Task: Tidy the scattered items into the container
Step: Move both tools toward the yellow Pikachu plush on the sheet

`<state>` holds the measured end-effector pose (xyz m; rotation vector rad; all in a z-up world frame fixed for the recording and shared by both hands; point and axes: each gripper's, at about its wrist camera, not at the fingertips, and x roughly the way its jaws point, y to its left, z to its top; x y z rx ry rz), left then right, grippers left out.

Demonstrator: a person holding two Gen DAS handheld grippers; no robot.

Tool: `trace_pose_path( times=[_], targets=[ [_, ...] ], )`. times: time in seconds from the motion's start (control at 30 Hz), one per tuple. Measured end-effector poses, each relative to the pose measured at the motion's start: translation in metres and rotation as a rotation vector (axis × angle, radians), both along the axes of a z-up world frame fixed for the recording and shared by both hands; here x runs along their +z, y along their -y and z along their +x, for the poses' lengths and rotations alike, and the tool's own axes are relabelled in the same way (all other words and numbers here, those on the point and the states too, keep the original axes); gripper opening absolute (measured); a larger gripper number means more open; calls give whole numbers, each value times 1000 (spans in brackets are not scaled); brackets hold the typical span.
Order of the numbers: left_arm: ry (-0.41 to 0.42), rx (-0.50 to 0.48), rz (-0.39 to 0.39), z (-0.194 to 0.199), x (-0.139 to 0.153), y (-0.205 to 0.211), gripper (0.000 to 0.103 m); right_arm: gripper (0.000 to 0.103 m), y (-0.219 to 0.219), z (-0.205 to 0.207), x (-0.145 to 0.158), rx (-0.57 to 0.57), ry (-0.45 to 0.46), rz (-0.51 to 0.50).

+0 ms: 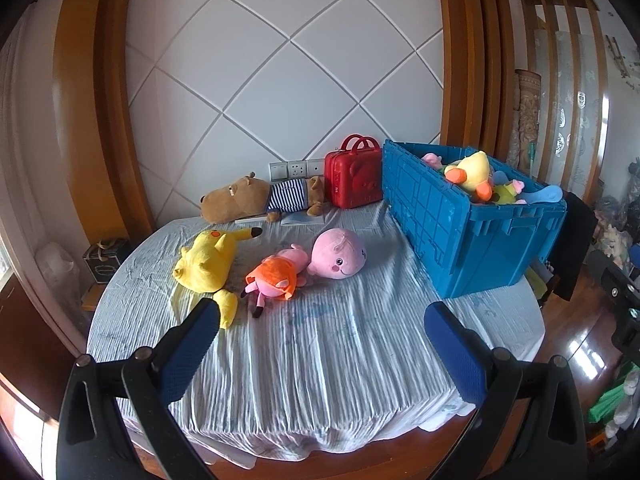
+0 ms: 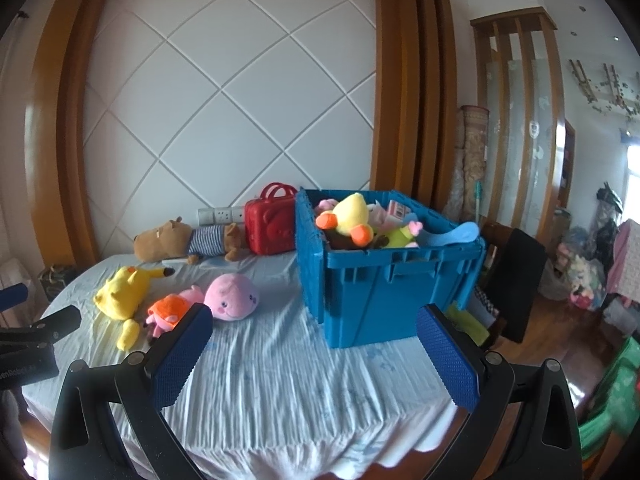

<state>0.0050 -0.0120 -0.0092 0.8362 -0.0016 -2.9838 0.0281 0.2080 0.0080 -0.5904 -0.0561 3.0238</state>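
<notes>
left gripper (image 1: pixel 320 320) spread, empty | right gripper (image 2: pixel 314 324) spread, empty | blue crate (image 1: pixel 460 232) sat at table's right edge | pink plush (image 1: pixel 338 254) lay mid-table

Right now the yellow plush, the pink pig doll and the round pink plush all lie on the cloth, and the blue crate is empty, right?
Not quite: the blue crate already holds toys, among them a yellow duck, as the right wrist view shows. The rest stands.
</notes>
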Motion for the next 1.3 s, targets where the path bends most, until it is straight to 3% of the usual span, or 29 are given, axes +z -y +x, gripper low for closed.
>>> trace_pose_path(
  times=[1.3],
  targets=[
    [-7,6,40,-2,5,9,103,103,5,-5,2,12,-9,12]
  ],
)
